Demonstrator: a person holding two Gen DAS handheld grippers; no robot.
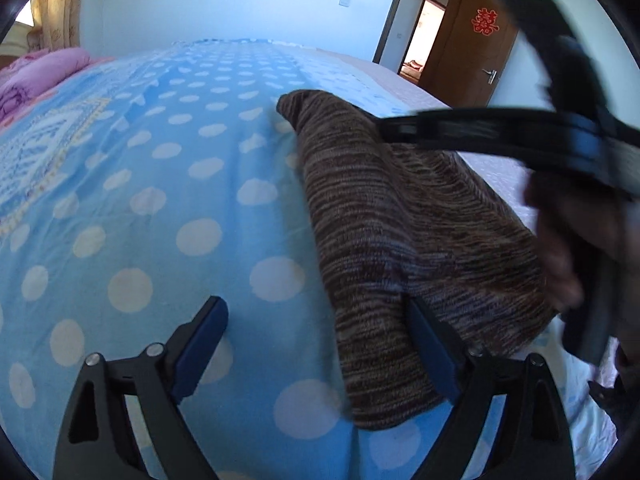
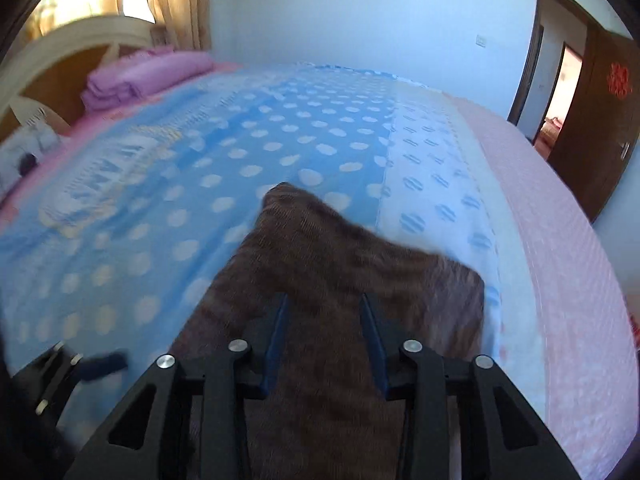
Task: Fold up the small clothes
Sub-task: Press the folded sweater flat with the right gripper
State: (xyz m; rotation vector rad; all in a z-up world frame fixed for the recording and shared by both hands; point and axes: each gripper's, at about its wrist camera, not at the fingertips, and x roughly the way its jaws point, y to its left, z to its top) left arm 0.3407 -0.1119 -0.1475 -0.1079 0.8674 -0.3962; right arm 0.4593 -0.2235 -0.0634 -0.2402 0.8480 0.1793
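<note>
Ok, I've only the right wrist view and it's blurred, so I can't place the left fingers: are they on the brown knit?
Observer: The left gripper stands wide open, straddling one long edge of the knit.
Operator: Pinching it?
Observer: No. One finger is over the dotted sheet, the other over the knit.
Operator: Where does the knit's near end stop?
Observer: Its near corner lies on the sheet, beside that second finger's base.
</note>
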